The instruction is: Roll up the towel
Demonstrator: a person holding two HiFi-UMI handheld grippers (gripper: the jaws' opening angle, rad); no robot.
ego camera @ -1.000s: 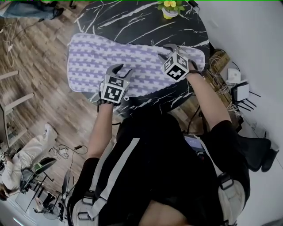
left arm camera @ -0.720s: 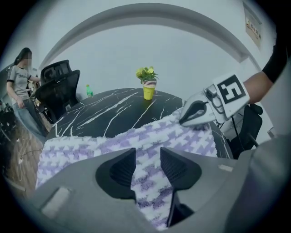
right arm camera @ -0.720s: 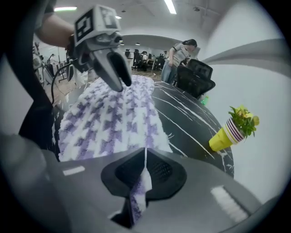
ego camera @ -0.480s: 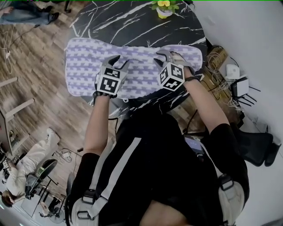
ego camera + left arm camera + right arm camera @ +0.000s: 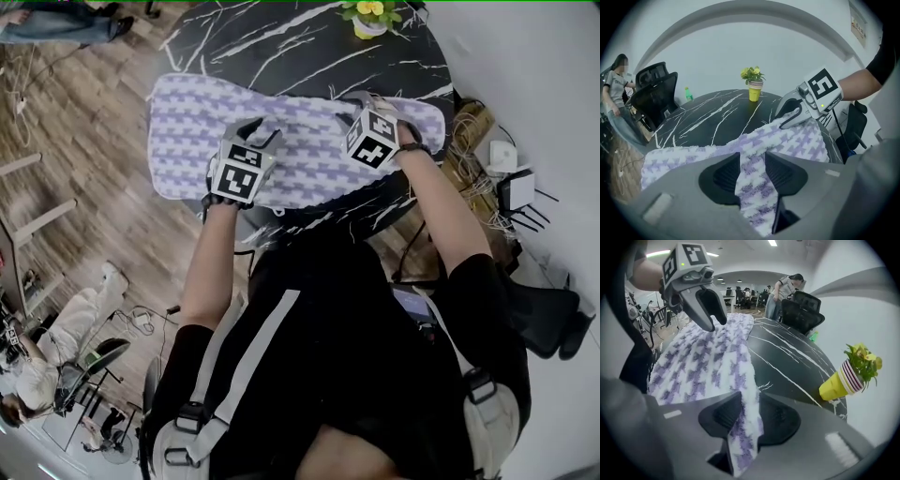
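Head view has the towel (image 5: 309, 141) lying open across the near part of the dark marbled bench (image 5: 281, 47). One end hangs past the rim over the wooden floor (image 5: 84, 159), and no turn is rolled yet. I hold its near long edge with both hands. My left gripper (image 5: 258, 133) has its fingers pinched on a fold of that edge. My right gripper (image 5: 366, 101) has just been opening its fingers, yet the cloth fills the gap and both pads sit against it.

That right hold is my worry. If it is looser than the left, the edge may slide out as I turn it over, and the roll would start crooked. If one hand runs ahead of the other, I would get a cone instead of a tube. The overhanging end could also drag the cloth sideways off the bench once I lift.

From above, the marker cubes cover my fingers, so only the two gripper views show the pinch itself. The overhang shows only from above. In the right gripper view the left gripper's fingertips sit on the cloth. The yellow flower pot (image 5: 368, 21) stands well clear on the far side.
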